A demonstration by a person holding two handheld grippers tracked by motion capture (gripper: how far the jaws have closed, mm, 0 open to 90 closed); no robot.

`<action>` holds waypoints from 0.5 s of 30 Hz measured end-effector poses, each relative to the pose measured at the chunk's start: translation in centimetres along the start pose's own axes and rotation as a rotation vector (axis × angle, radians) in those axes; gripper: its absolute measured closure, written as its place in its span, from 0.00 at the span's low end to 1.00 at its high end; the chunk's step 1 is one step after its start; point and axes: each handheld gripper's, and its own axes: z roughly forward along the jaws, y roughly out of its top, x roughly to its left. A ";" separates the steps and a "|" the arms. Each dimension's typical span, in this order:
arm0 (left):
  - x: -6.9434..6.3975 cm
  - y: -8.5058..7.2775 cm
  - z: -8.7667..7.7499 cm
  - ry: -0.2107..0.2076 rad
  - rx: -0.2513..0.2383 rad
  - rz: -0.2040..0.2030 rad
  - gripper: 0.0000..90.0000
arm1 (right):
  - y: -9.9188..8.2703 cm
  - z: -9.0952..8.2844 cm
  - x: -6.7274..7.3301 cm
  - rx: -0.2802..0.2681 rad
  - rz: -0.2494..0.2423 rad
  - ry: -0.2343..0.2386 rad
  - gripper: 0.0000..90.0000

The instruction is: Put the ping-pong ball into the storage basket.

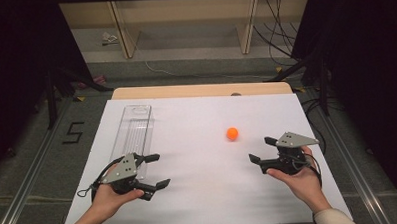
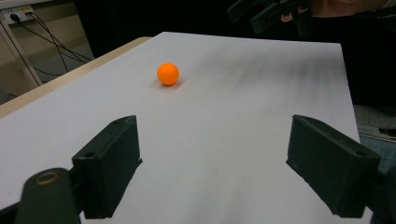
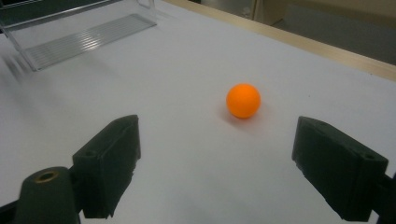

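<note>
An orange ball (image 1: 232, 133) rests on the white table top (image 1: 199, 192), right of centre. My right gripper (image 1: 262, 149) is held low at the right, jaws wide open and empty, pointing left; the ball (image 3: 243, 101) lies a short way ahead of its jaws. My left gripper (image 1: 157, 170) sits at the front left, open and empty, pointing right; in its view the ball (image 2: 167, 73) lies farther off, with the other gripper (image 2: 266, 14) at the top edge. A clear plastic tray (image 1: 133, 129) lies lengthwise at the left, just beyond the left gripper.
The white sheet covers a wooden table whose far edge (image 1: 201, 90) shows at the back. Beyond it are floor, cables and shelf legs. The clear tray (image 3: 84, 35) appears at the top left of the right gripper view.
</note>
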 end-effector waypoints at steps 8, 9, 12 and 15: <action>0.0 0.0 0.0 -0.001 0.000 0.001 0.18 | 0.5 1.1 -0.2 0.005 -0.006 0.002 0.18; 0.0 0.0 0.0 -0.001 0.000 0.001 0.18 | 0.6 1.3 -0.2 0.009 -0.006 0.000 0.18; 0.0 0.0 0.0 -0.003 0.000 0.002 0.18 | 0.8 1.7 -0.2 0.010 -0.008 0.001 0.18; 0.0 0.0 0.0 -0.002 0.000 0.002 0.18 | 1.0 2.2 -0.2 0.010 -0.012 0.002 0.18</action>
